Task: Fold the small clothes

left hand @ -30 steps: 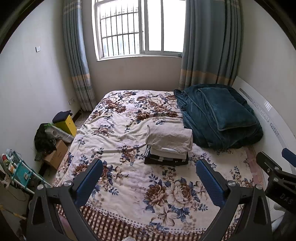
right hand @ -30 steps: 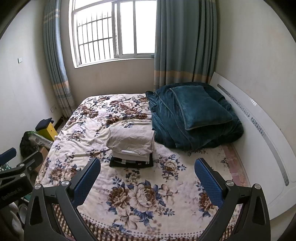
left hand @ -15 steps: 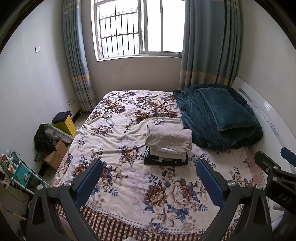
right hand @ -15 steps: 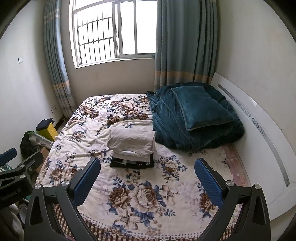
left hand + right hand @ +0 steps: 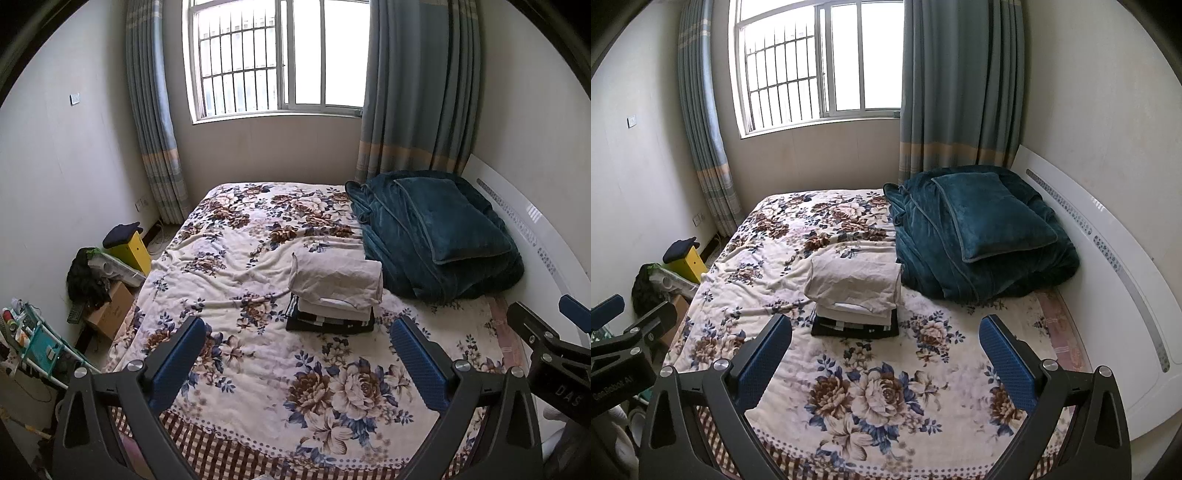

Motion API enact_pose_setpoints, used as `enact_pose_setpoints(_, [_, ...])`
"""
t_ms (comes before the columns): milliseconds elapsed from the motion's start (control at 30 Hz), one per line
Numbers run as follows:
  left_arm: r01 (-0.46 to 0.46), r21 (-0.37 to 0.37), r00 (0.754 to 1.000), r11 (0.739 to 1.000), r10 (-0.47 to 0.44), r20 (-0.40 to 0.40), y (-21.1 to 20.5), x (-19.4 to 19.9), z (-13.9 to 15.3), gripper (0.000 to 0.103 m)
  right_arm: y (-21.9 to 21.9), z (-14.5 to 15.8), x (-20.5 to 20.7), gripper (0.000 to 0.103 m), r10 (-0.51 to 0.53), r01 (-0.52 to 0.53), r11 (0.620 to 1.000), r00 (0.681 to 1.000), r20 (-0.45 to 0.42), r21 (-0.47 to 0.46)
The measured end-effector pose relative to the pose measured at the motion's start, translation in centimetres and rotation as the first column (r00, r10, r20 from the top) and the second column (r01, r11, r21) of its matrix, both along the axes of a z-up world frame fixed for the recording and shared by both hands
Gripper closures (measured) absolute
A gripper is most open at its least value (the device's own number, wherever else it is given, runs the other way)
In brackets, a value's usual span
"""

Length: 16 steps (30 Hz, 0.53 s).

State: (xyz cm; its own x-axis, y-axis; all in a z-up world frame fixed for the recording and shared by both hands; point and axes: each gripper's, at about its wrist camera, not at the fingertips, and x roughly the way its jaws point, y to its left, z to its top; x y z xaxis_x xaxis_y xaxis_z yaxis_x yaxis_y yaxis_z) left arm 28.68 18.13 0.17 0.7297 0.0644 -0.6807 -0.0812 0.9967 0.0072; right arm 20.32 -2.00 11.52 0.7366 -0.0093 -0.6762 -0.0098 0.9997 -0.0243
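A stack of folded clothes (image 5: 334,295) lies in the middle of the floral bed (image 5: 258,369), with a beige garment on top, white ones under it and a dark one at the bottom. It also shows in the right wrist view (image 5: 855,295). My left gripper (image 5: 295,354) is open and empty, held well above the near part of the bed. My right gripper (image 5: 884,354) is open and empty too, at about the same height. Each gripper shows at the edge of the other's view: the right one (image 5: 546,347), the left one (image 5: 624,332).
A folded teal blanket with a pillow (image 5: 436,232) lies at the back right against the white headboard (image 5: 1108,258). On the floor to the left stand a yellow box (image 5: 129,247), a cardboard box (image 5: 110,314) and a small rack (image 5: 33,343).
Both views have shifted very slightly; the bed and the stack sit almost where they were. Both grippers have stayed open.
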Motion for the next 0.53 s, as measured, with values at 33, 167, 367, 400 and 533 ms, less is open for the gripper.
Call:
enact_pose_setpoints(33, [0.0, -0.001, 1.0, 1.0, 0.0, -0.001, 0.07, 0.1, 0.1, 0.0, -0.06, 0.03, -0.08, 0.0, -0.002, 0.002, 1.0, 1.0, 0.0, 0.001])
enact_pose_setpoints(167, [0.0, 0.001, 1.0, 1.0, 0.0, 0.002, 0.09, 0.09, 0.08, 0.0, -0.02, 0.04, -0.03, 0.0, -0.003, 0.003, 1.0, 1.0, 0.0, 0.001])
enact_pose_setpoints(367, [0.002, -0.002, 1.0, 1.0, -0.002, 0.003, 0.02, 0.39, 0.14, 0.0, -0.1, 0.06, -0.06, 0.0, -0.003, 0.003, 1.0, 1.0, 0.001, 0.001])
enact_pose_setpoints(400, [0.004, -0.001, 1.0, 1.0, -0.004, 0.004, -0.11, 0.49, 0.17, 0.0, -0.11, 0.05, -0.05, 0.0, -0.003, 0.003, 1.0, 1.0, 0.001, 0.0])
enact_pose_setpoints(533, [0.006, -0.003, 1.0, 1.0, -0.006, 0.007, -0.34, 0.87, 0.21, 0.0, 0.01, 0.08, 0.19, 0.0, -0.002, 0.002, 1.0, 1.0, 0.001, -0.001])
